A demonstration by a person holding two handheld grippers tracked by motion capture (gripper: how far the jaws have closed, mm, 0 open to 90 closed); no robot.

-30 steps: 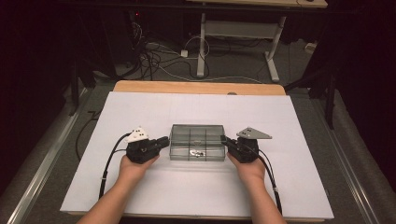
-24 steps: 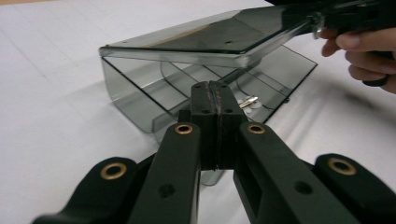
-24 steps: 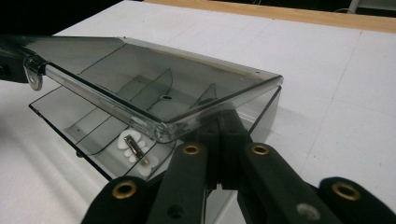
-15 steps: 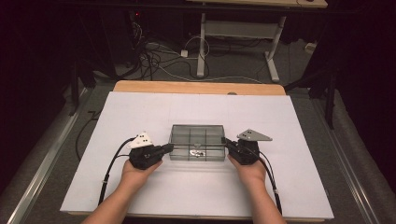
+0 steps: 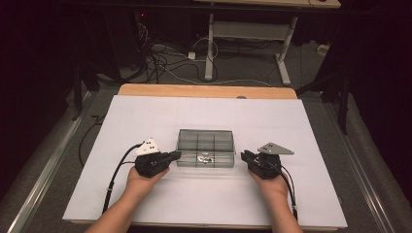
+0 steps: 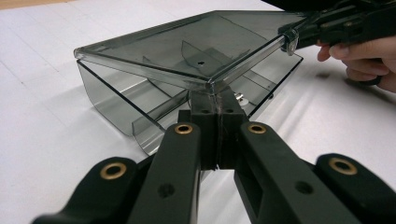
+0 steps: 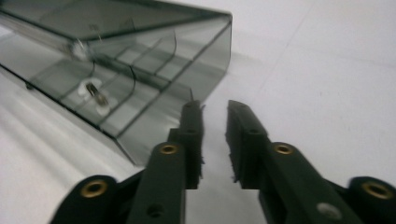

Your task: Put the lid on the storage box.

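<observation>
One smoky clear compartment box sits mid tabletop, lid partly raised. Left gripper lies level at its left end, fingers clamped together on the lid's corner. Right gripper sits just off the right end, fingers apart, just been opening, nothing between them.

One clear plastic box, one small metal part inside — two grippers, one white table.
</observation>
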